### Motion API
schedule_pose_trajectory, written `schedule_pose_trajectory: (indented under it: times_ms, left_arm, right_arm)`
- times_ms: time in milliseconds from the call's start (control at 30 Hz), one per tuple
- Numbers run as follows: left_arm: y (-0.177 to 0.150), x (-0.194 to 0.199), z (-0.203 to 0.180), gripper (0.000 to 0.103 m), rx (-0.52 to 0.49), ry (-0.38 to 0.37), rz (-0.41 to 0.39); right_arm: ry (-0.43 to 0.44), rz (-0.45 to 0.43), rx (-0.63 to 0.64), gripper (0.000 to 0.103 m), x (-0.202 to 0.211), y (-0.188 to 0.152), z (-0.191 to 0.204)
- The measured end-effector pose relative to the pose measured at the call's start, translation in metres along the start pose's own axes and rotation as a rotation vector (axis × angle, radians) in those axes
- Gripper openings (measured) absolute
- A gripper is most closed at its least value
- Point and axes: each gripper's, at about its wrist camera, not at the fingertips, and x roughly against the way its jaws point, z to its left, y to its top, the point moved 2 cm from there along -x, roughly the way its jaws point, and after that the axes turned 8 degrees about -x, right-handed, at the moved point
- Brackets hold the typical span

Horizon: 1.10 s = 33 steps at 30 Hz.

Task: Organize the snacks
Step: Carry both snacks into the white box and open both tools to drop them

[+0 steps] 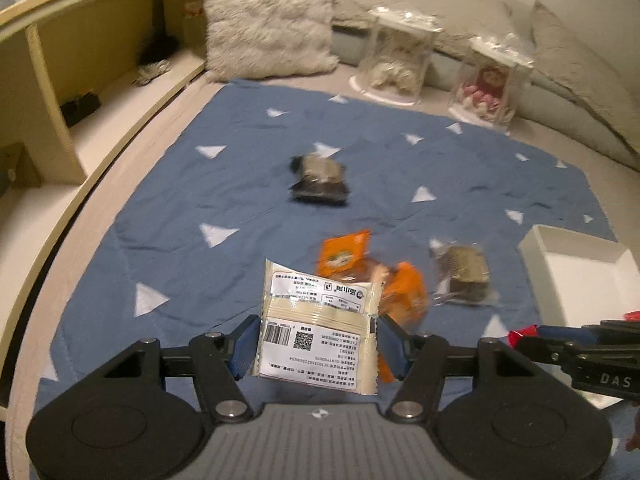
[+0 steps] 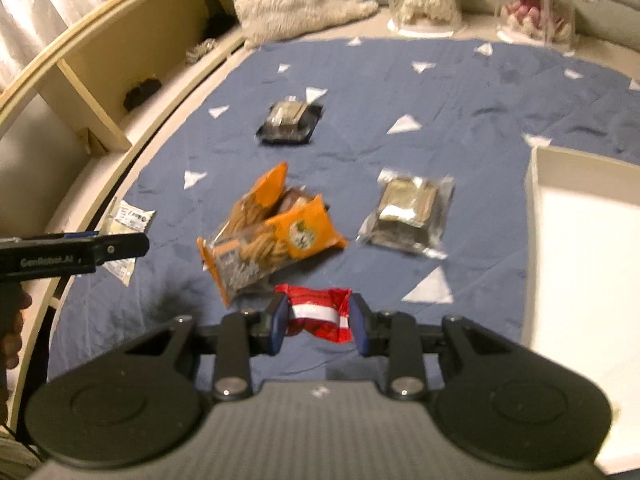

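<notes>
My left gripper (image 1: 316, 346) is shut on a cream snack packet (image 1: 316, 320) with a barcode, held above the blue cloth (image 1: 168, 216). My right gripper (image 2: 320, 318) is shut on a red snack packet (image 2: 320, 312); it also shows at the right of the left wrist view (image 1: 520, 334). Two orange cookie packets (image 2: 268, 232) lie in a pile on the cloth. A silver packet (image 2: 408, 212) lies to their right. A dark packet (image 2: 290, 124) lies farther back. A white box (image 2: 580, 248) stands open at the right.
A wooden shelf unit (image 1: 52, 92) runs along the left. A fluffy white cushion (image 1: 268, 20) and two clear boxes with dolls (image 1: 396, 60) stand at the back, with grey pillows (image 1: 572, 72) behind them.
</notes>
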Motion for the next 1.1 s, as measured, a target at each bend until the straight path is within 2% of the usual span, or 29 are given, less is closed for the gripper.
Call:
schedule_pose_trajectory:
  times_ms: [200, 500, 1100]
  left_arm:
    - [0.011, 0.004, -0.038, 0.063, -0.011, -0.040, -0.017]
    - [0.026, -0.005, -0.098, 0.064, -0.015, -0.150, -0.032]
    - [0.028, -0.047, -0.224, 0.064, -0.056, -0.378, 0.036]
  right_arm:
    - [-0.028, -0.054, -0.001, 0.038, 0.022, 0.008, -0.022]
    - [-0.099, -0.103, -0.062, 0.038, 0.056, 0.009, -0.077]
    - [-0.234, -0.119, -0.184, 0.038, 0.109, -0.027, -0.185]
